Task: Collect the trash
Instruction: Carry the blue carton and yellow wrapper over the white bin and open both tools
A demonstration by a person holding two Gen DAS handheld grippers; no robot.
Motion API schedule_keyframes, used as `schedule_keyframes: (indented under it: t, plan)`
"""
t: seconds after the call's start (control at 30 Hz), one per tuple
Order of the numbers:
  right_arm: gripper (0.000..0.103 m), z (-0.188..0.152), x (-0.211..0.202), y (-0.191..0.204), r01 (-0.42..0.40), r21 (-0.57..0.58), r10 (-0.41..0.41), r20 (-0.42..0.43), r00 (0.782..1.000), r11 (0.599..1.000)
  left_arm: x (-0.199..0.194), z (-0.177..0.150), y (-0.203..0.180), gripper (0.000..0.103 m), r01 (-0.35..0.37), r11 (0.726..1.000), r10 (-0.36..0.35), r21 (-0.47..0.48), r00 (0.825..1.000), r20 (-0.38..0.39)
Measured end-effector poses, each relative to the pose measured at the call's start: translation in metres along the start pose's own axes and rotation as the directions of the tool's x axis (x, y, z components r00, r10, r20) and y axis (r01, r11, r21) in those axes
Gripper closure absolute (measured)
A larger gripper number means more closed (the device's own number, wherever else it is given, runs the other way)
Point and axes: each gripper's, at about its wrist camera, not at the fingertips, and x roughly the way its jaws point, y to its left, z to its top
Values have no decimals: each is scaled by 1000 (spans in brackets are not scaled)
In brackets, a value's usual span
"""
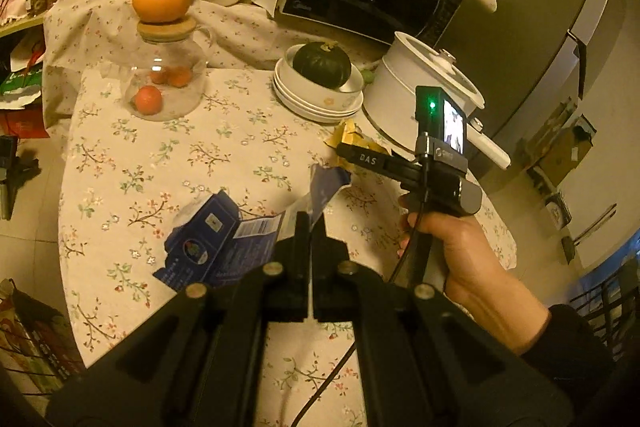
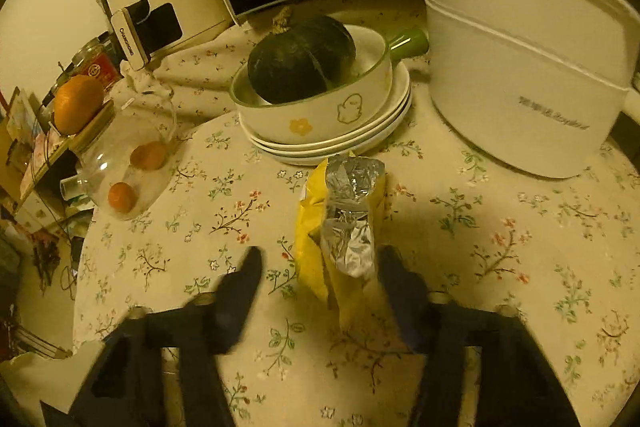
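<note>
Fingers of the left gripper [image 1: 310,227] are pinching a torn blue carton [image 1: 224,247], holding it just above the floral surface [image 1: 160,163]. Right gripper [image 2: 318,267] fingers are standing apart, straddling a yellow foil-lined wrapper [image 2: 340,223] lying on the surface before stacked bowls [image 2: 320,123]; contact is not discernible.

The left claw [image 1: 310,227] pinches a torn blue carton [image 1: 224,247], apparently lifted off the floral tablecloth [image 1: 160,155].

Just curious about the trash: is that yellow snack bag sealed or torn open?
Torn open: the yellow snack bag lies flat on the tablecloth, its crumpled silver lining exposed.
</note>
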Motion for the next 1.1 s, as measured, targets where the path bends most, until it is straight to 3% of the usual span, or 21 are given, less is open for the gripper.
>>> schedule_keyframes:
  t: [0.03,0.07,0.13,0.33,0.73,0.93,1.1]
  plan:
    - [81,-1,1,-1,1,-11,-1,-5,1000,1000,0,-1,0,102,0,1000,0,-1,1000,-1]
    - [87,-2,1,-1,-6,-19,6,-5,1000,1000,1,-1,0,102,0,1000,0,-3,1000,-2]
    - [88,-4,-4,-3,-12,-30,12,4,1000,999,2,-1,-1,102,4,1000,-4,-6,1000,-3]
    - [89,-14,-28,-10,-35,-54,35,6,999,998,3,-1,-14,102,22,1000,-22,11,1000,-4]
    - [89,-48,-130,-53,-23,-88,25,23,999,996,-14,-6,-54,102,170,985,-171,36,985,8]
    - [89,-71,-186,-84,2,-88,1,34,999,996,-22,-12,-91,102,219,971,-221,94,975,10]
    - [89,-91,-227,-113,41,-73,-38,44,998,997,-15,-27,-140,102,275,944,-273,180,961,-37]
